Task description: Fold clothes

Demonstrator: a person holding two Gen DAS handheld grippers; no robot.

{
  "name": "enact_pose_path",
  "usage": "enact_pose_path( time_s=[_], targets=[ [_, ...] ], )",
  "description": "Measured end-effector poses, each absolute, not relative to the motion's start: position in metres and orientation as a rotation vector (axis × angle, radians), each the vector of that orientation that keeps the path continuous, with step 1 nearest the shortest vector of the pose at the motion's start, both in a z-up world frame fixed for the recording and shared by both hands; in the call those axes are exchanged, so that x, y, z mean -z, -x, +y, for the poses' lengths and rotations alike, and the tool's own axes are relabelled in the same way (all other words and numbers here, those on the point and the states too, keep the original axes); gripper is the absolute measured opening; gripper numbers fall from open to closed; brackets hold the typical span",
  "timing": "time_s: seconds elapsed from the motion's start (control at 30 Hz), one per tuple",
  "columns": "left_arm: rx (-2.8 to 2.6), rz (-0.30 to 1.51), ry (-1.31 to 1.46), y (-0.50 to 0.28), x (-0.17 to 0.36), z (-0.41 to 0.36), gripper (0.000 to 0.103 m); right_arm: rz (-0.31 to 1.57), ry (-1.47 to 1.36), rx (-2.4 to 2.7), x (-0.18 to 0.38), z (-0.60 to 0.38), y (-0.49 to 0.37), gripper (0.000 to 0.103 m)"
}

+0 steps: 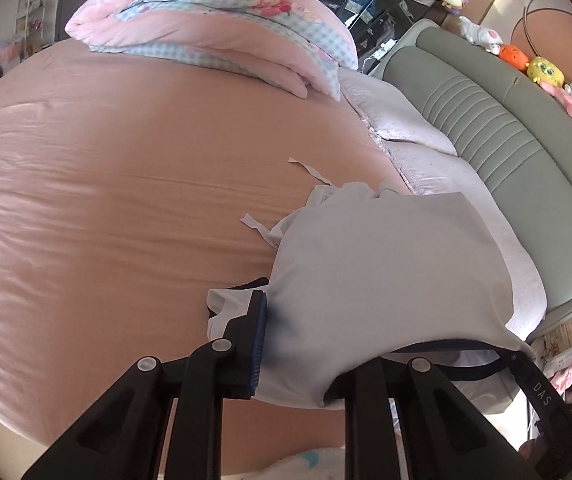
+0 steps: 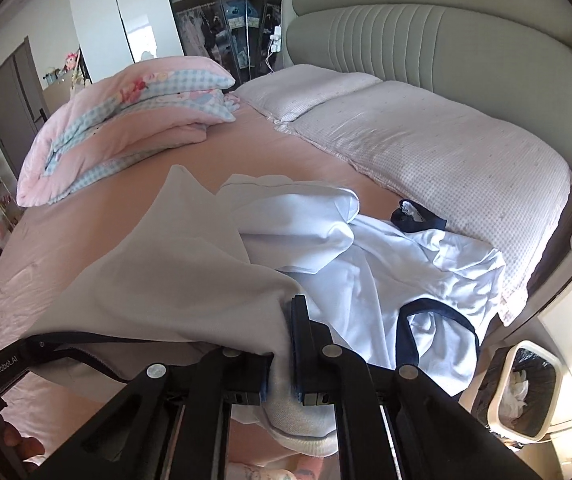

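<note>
The left claw (image 1: 286, 344) and the right claw (image 2: 282, 356) each pinch the near edge of a white garment (image 1: 386, 272), a light fabric with dark navy trim. The cloth is lifted and stretched between the two claws, so its held edge runs side to side while the rest extends forward, away from both claws, onto the bed (image 1: 106, 200). The far portion lies bunched on the sheet, just short of the pillows (image 2: 426, 148). Both hands are equally near; the coming fold likely depends on carrying this near edge forward over the crumpled part.

The surface is a soft pink sheet with light wrinkles. A folded pink quilt (image 1: 214, 28) sits well apart. A green padded headboard (image 2: 446, 32) stands behind the pillows, and a waste bin (image 2: 522, 392) stands beside the bed.
</note>
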State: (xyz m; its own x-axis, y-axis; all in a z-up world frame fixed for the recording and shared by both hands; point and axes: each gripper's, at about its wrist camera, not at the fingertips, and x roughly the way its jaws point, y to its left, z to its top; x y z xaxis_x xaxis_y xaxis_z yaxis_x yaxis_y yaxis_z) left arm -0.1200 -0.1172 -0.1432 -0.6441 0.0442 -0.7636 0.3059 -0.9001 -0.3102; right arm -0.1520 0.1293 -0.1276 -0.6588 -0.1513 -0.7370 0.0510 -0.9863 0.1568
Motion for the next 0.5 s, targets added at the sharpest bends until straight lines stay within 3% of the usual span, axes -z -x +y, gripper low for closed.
enact_pose_path(
  time_s=[0.2,0.27,0.5],
  targets=[
    [2.677,0.528,-1.241,0.121,0.139,-0.104,0.014,-0.030,-1.264,2.758,0.129,0.115,0.154,0.006],
    [2.680,0.499,-1.236,0.123,0.137,-0.103,0.010,-0.019,-1.274,2.758,0.129,0.114,0.155,0.006],
    [2.675,0.415,-1.184,0.127,0.124,-0.103,0.009,0.036,-1.294,2.840,0.120,0.107,0.163,0.006]
  ],
)
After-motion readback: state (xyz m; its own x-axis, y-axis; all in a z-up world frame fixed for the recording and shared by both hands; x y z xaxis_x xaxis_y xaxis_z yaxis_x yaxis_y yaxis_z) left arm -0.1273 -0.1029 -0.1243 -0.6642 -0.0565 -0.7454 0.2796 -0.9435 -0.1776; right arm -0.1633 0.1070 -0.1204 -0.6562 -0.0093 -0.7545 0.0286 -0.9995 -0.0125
